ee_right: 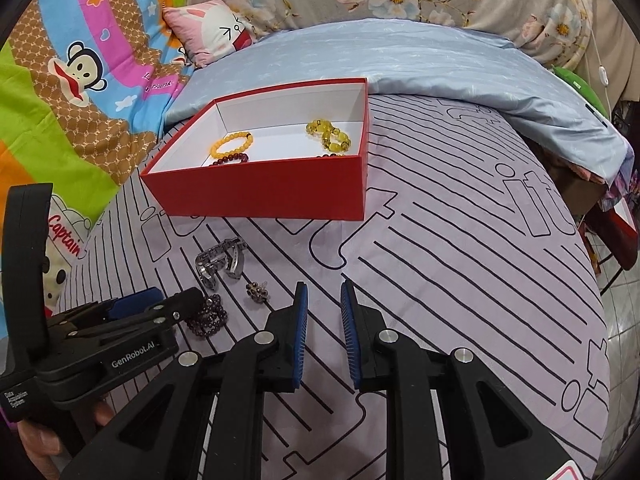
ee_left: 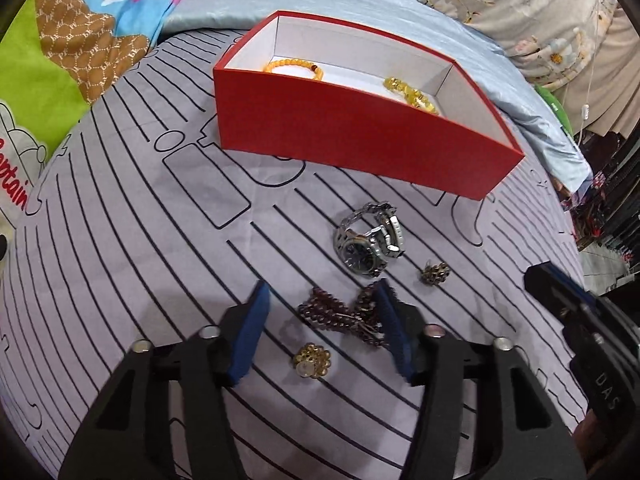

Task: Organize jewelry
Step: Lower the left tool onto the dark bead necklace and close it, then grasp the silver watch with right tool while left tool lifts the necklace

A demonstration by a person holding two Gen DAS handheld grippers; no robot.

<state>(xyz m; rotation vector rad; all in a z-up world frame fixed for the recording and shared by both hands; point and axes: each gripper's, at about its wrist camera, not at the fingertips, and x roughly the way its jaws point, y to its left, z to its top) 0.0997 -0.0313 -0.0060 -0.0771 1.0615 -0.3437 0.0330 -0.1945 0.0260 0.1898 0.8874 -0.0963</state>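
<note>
My left gripper (ee_left: 323, 288) hangs low over the lilac striped cloth, its jaws apart around a dark garnet bead bracelet (ee_left: 344, 316). The beads lie against the right-hand blue pad; the left-hand pad stands clear of them. A gold flower ring (ee_left: 312, 362) rests just below the beads. A steel watch (ee_left: 368, 240) and a small dark cluster ring (ee_left: 434, 272) lie beyond. The red box (ee_right: 260, 196) holds a yellow bead bracelet (ee_right: 232, 144), an amber one (ee_right: 330, 136) and dark red beads (ee_right: 232, 158). My right gripper (ee_right: 324, 286) hovers to the right of the jewelry, with a narrow, empty gap between its pads.
The striped cloth (ee_right: 460, 264) covers a rounded surface that drops off at the right. A pale blue quilt (ee_right: 400, 52) lies behind the box, and a cartoon blanket (ee_right: 80, 80) and a pink pillow (ee_right: 208, 32) to the left. A hand (ee_right: 40, 436) holds the left gripper.
</note>
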